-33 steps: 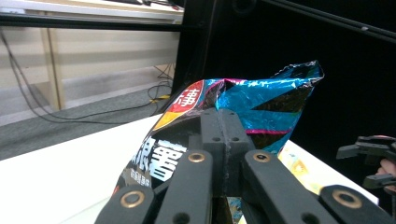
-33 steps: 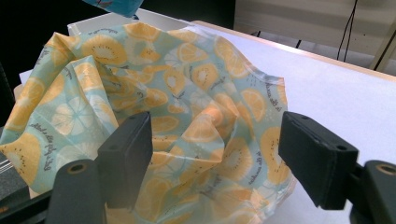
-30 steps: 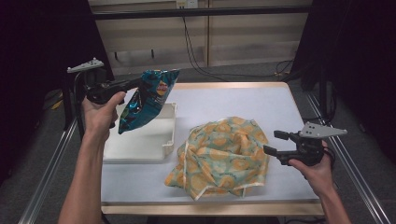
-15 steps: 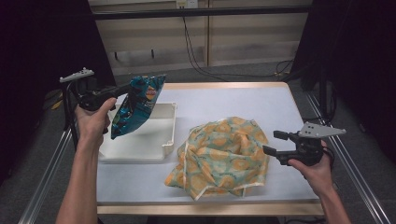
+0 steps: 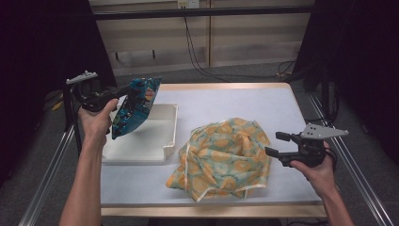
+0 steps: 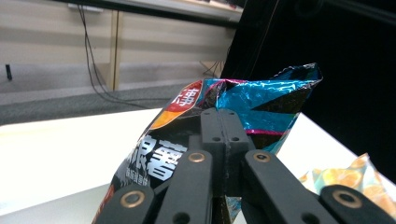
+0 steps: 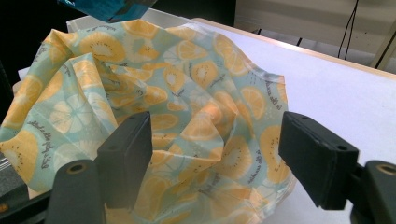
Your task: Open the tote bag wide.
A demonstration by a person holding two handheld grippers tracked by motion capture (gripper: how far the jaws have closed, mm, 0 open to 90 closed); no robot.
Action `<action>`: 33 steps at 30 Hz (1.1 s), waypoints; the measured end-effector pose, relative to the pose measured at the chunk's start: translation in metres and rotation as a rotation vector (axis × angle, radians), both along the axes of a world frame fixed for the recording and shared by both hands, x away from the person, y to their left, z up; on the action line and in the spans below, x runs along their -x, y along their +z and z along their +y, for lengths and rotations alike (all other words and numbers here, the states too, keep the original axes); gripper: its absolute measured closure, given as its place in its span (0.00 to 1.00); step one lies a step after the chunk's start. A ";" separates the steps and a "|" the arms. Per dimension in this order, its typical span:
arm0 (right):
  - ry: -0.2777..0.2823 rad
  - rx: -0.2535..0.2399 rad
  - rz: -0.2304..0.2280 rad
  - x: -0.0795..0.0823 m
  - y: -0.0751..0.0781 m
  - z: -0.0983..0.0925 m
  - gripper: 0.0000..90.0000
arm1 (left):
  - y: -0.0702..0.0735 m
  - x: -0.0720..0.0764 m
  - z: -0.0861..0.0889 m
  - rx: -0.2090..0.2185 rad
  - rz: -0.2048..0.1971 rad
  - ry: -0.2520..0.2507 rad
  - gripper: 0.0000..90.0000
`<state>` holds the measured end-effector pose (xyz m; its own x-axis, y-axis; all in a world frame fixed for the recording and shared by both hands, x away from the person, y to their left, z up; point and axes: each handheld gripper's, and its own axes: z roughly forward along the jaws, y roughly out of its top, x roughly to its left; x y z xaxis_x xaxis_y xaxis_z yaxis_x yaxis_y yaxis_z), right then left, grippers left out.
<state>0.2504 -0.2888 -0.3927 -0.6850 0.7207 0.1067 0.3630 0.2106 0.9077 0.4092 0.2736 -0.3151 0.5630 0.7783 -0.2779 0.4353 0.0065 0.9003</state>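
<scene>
White table (image 5: 235, 101), snack bag (image 5: 134, 106) aloft

Bright, even overhead light, dark surroundings, soft blur on near jaws.

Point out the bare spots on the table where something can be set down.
Free: the far strip of the table beyond the white tray and the fruit-print cloth, and the far right corner. Narrow: the near edge below tray and cloth. Crowded: the middle, and the tray's left, where the left tongs hold the chip bag.
</scene>
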 end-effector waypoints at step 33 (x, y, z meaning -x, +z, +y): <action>0.000 0.002 0.000 0.000 -0.001 0.000 0.29 | -0.075 -0.013 -0.068 -0.016 0.061 -0.176 0.97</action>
<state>0.2501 -0.2887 -0.3933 -0.6850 0.7209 0.1056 0.3634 0.2124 0.9071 0.4226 0.2054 -0.3901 0.6733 0.6740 -0.3039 0.4823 -0.0888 0.8715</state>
